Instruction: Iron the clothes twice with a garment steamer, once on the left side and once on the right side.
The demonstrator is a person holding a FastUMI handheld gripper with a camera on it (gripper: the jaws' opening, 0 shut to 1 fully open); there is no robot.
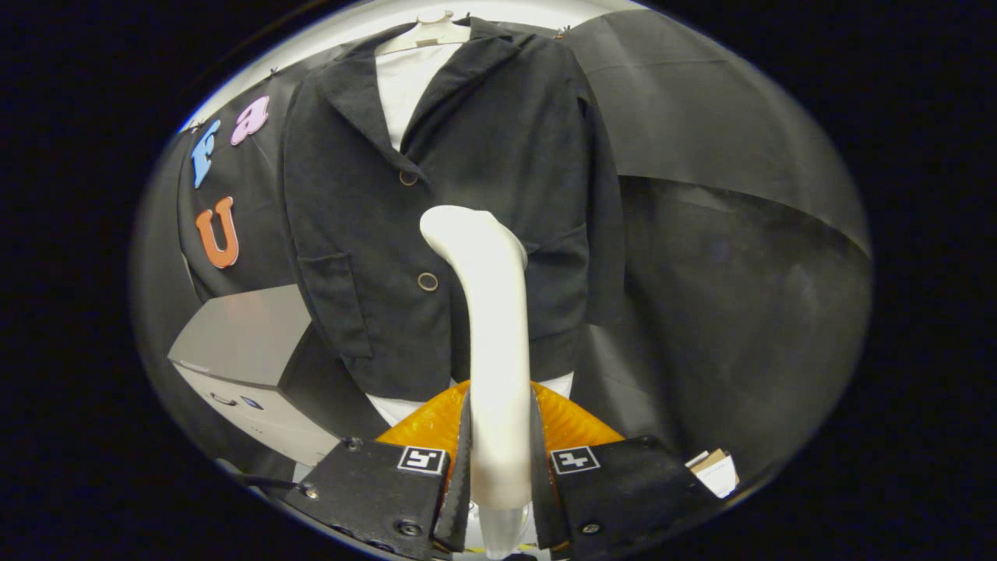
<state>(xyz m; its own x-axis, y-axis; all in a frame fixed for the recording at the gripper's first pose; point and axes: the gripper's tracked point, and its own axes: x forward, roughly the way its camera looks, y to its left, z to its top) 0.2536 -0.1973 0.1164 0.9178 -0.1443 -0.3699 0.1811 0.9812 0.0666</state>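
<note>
A black jacket (467, 195) hangs on a white mannequin torso (405, 78), facing me, with two round buttons down its front. My gripper (500, 460) is shut on the handle of a white garment steamer (491, 312). The steamer rises straight up from between my fingers, and its curved head bends toward the jacket's front, just right of the lower button and near the right-hand pocket. I cannot tell whether the head touches the cloth. The mannequin's orange base (568, 421) lies just beyond my fingers, partly hidden by them.
A white boxy appliance (241, 358) stands low beside the jacket's left sleeve. Black cloth walls the booth behind and to the right of the jacket. A small card or paper scrap (715, 469) lies low to the right of my right finger.
</note>
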